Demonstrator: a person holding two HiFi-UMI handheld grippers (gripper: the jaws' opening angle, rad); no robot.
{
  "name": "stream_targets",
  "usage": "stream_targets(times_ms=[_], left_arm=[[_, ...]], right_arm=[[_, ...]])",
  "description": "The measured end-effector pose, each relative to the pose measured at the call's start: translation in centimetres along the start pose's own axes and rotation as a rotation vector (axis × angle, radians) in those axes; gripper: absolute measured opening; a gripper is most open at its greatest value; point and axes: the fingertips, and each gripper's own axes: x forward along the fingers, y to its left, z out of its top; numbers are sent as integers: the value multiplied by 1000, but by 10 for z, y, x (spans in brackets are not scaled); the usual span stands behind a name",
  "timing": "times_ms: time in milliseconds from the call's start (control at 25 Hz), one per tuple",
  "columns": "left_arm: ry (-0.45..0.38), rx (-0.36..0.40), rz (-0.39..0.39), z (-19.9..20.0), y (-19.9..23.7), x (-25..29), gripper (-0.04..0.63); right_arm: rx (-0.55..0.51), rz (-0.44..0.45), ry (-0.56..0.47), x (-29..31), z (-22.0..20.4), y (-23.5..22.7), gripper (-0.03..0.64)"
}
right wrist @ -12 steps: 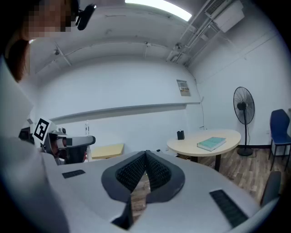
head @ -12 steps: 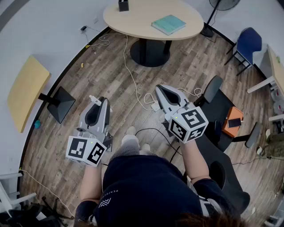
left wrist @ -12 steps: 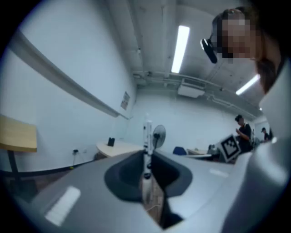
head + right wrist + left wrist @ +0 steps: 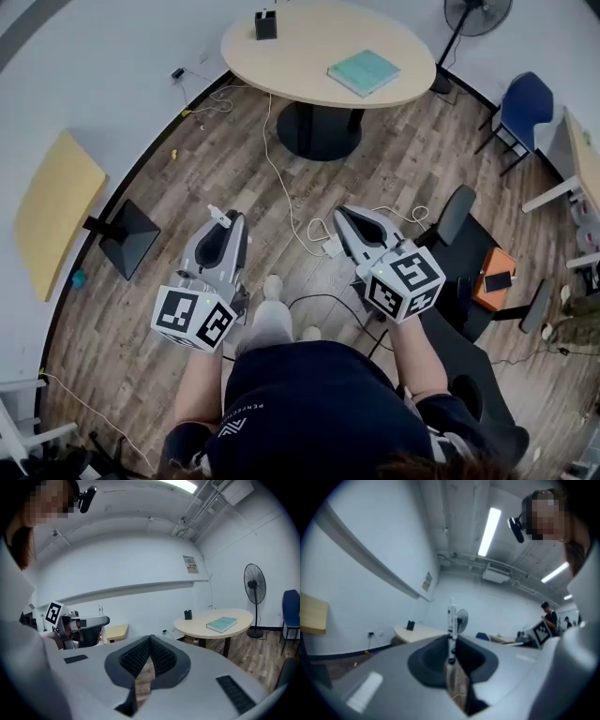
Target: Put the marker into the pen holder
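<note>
A white marker point(image 4: 451, 620) stands upright in my left gripper point(image 4: 451, 641), which is shut on it; from the head view the marker's point(image 4: 217, 215) end pokes out past the left gripper point(image 4: 228, 221). My right gripper point(image 4: 340, 214) is held beside it at waist height, its jaws point(image 4: 150, 638) shut with nothing between them. The black pen holder point(image 4: 265, 24) stands on the far edge of the round wooden table point(image 4: 309, 28), well ahead of both grippers. It also shows small in both gripper views, as the pen holder point(image 4: 410, 625) and pen holder point(image 4: 188, 614).
A teal book point(image 4: 364, 72) lies on the table's right side. Cables point(image 4: 281, 187) run over the wood floor between me and the table's black pedestal point(image 4: 317, 131). A black chair point(image 4: 455, 216) and blue chair point(image 4: 525, 98) are at the right, a fan point(image 4: 254, 585) beyond the table, and a small side table point(image 4: 56, 211) at the left.
The view has shifted a little, so the table sits slightly lower in the picture. Both grippers have drifted a bit lower and the left one rightward, still holding the marker.
</note>
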Motion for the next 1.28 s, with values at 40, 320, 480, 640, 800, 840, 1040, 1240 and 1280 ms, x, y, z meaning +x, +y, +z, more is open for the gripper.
stream_targets(times_ms=[40, 320, 480, 640, 800, 840, 1040, 1240, 1280], left_arm=[[2, -1, -5, 0, 5, 6, 44], [12, -6, -5, 10, 68, 42, 44], [9, -19, 3, 17, 114, 64, 44], [19, -18, 6, 26, 157, 81, 44], [35, -23, -5, 25, 190, 96, 44], [39, -27, -8, 24, 197, 97, 44], [53, -53, -5, 22, 228, 109, 44], [58, -77, -5, 16, 247, 132, 44], [59, -79, -6, 16, 250, 138, 44]], right_arm=[[0, -2, 4, 7, 2, -4, 2], [-4, 3, 29, 79, 15, -24, 2], [-12, 5, 46, 130, 24, -32, 2], [-17, 13, 59, 180, 36, -34, 2], [-16, 10, 73, 221, 39, -38, 2], [-16, 10, 82, 229, 38, -37, 2], [-32, 23, 116, 262, 40, -33, 2], [-27, 15, 136, 284, 38, -49, 2], [-25, 16, 136, 289, 39, -54, 2]])
